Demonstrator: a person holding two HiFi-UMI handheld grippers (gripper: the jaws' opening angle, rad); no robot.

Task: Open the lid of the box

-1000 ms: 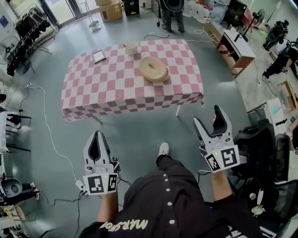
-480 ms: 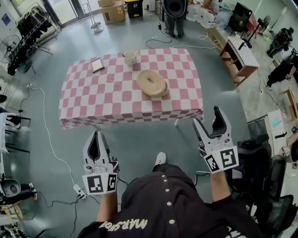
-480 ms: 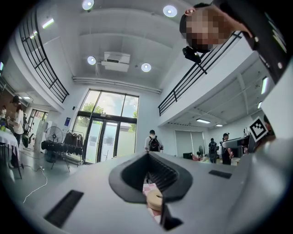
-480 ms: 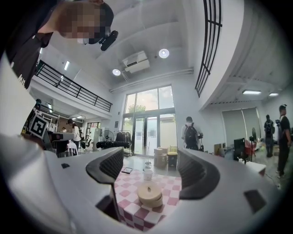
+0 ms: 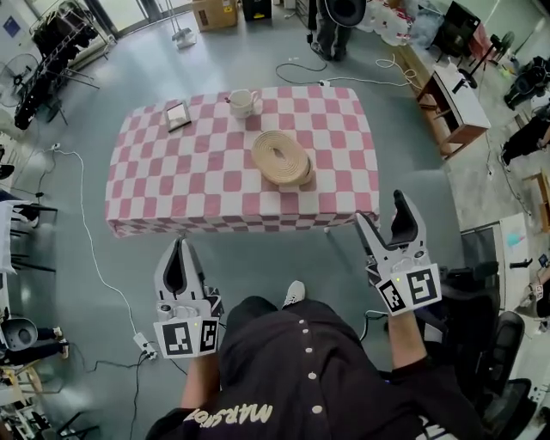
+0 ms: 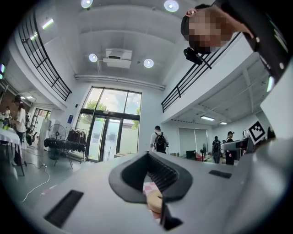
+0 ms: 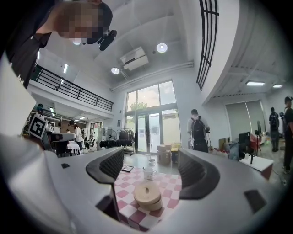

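Observation:
A round tan box (image 5: pixel 282 158) with its lid on sits on a table with a pink-and-white checked cloth (image 5: pixel 172 172), well ahead of both grippers. My left gripper (image 5: pixel 178 266) hangs over the floor short of the table's near edge, jaws shut and empty. My right gripper (image 5: pixel 382 215) is off the table's near right corner, open with nothing between its fingers. In the right gripper view the box (image 7: pixel 147 195) shows between the jaws of the gripper (image 7: pixel 153 176), far off. In the left gripper view only a sliver of the box (image 6: pixel 154 200) shows past the closed gripper (image 6: pixel 155 183).
A white cup (image 5: pixel 242 102) and a small flat tablet-like item (image 5: pixel 178 113) lie at the table's far side. A person (image 5: pixel 331 21) stands beyond the table. Cables (image 5: pixel 82 232) trail on the floor at left; a desk (image 5: pixel 455 94) and dark chairs (image 5: pixel 481 296) stand at right.
The table has come closer and lower in the head view as I stepped toward it. Both grippers keep the same pose, left shut and right open.

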